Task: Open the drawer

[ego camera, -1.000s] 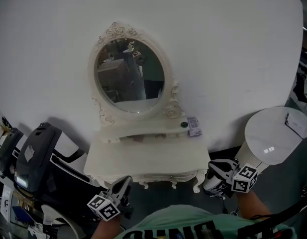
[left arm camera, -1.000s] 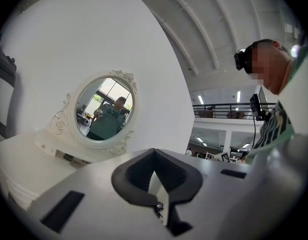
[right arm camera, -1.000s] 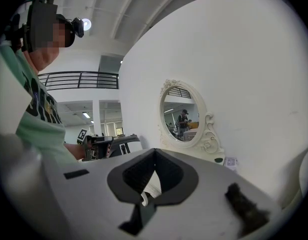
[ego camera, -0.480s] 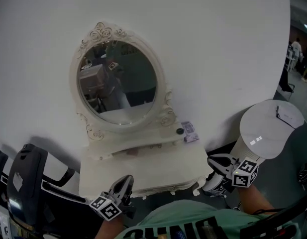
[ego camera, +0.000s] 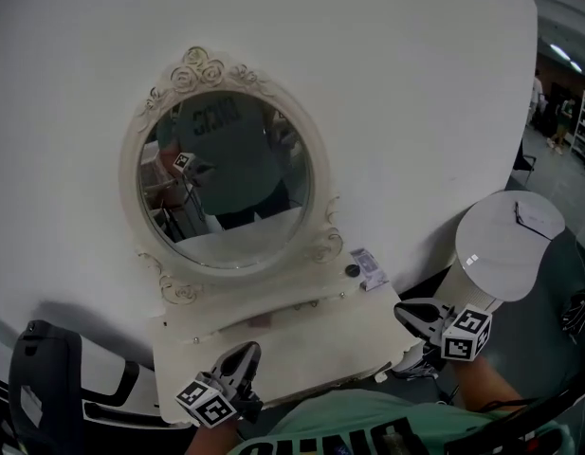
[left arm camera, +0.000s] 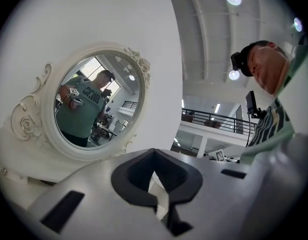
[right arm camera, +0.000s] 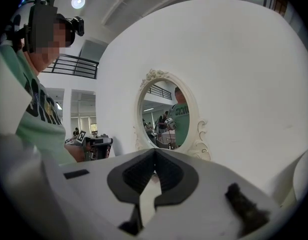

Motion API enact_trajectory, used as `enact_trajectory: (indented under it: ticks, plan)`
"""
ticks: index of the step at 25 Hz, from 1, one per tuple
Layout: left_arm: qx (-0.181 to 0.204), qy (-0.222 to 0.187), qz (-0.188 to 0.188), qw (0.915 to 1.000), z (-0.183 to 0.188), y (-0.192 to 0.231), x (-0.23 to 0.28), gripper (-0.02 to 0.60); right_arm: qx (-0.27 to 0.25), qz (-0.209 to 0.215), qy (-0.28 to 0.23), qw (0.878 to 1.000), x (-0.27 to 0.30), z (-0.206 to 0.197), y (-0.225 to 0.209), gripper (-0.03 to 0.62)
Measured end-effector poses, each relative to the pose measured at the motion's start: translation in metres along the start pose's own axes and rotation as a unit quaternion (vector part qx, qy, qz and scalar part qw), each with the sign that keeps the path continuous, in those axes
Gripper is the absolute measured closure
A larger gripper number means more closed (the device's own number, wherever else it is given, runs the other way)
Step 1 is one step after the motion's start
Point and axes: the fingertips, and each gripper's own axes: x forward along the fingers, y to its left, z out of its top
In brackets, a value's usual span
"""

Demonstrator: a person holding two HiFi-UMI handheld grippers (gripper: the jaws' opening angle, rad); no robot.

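A white dressing table (ego camera: 301,347) with an ornate oval mirror (ego camera: 226,178) stands against the white wall. Under the mirror runs a low drawer row with small knobs (ego camera: 316,303); the front below the tabletop is hidden from the head view. My left gripper (ego camera: 245,354) hovers at the table's near left edge, shut and holding nothing. My right gripper (ego camera: 406,313) is off the table's right corner, also shut and holding nothing. In the left gripper view the jaws (left arm camera: 154,154) meet below the mirror (left arm camera: 89,104). The right gripper (right arm camera: 154,154) faces the mirror (right arm camera: 166,116) from the side.
A round white side table (ego camera: 505,245) stands at the right of the dressing table. A small purple box (ego camera: 371,266) and a dark knob-like thing (ego camera: 352,270) lie on the shelf's right end. A black machine (ego camera: 41,396) stands at the lower left.
The head view has swung nearer, and the mirror now reflects the person. Both grippers have moved in toward the dressing table's front, still shut.
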Motion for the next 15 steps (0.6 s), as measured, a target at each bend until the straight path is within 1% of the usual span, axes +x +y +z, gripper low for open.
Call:
enact_trajectory:
  ticks: [3,6,8,11,13,15]
  plan:
    - [-0.011,0.001,0.006,0.9999,0.0,0.018,0.003,0.581,-0.004,0.005,0.014,1.0,0.02,-0.002,-0.007,0.583]
    - [-0.017,0.003,0.029,0.9994,-0.004,0.032,0.009,0.581,0.001,0.029,0.022,0.999,0.042,-0.001,-0.023,0.583]
    - [-0.014,-0.001,0.048,0.9987,-0.005,0.037,0.017,0.581,0.005,0.054,0.025,0.998,0.056,0.002,-0.037,0.582]
    - [-0.005,-0.015,0.079,0.9968,-0.002,0.041,0.034,0.581,-0.004,0.096,0.026,0.995,0.078,0.01,-0.058,0.583]
    - [-0.004,-0.028,0.108,0.9938,-0.003,0.042,0.042,0.581,-0.008,0.128,0.03,0.991,0.091,0.011,-0.072,0.583]
    - [-0.002,-0.043,0.142,0.989,-0.004,0.04,0.048,0.581,-0.01,0.164,0.037,0.986,0.105,0.012,-0.086,0.583]
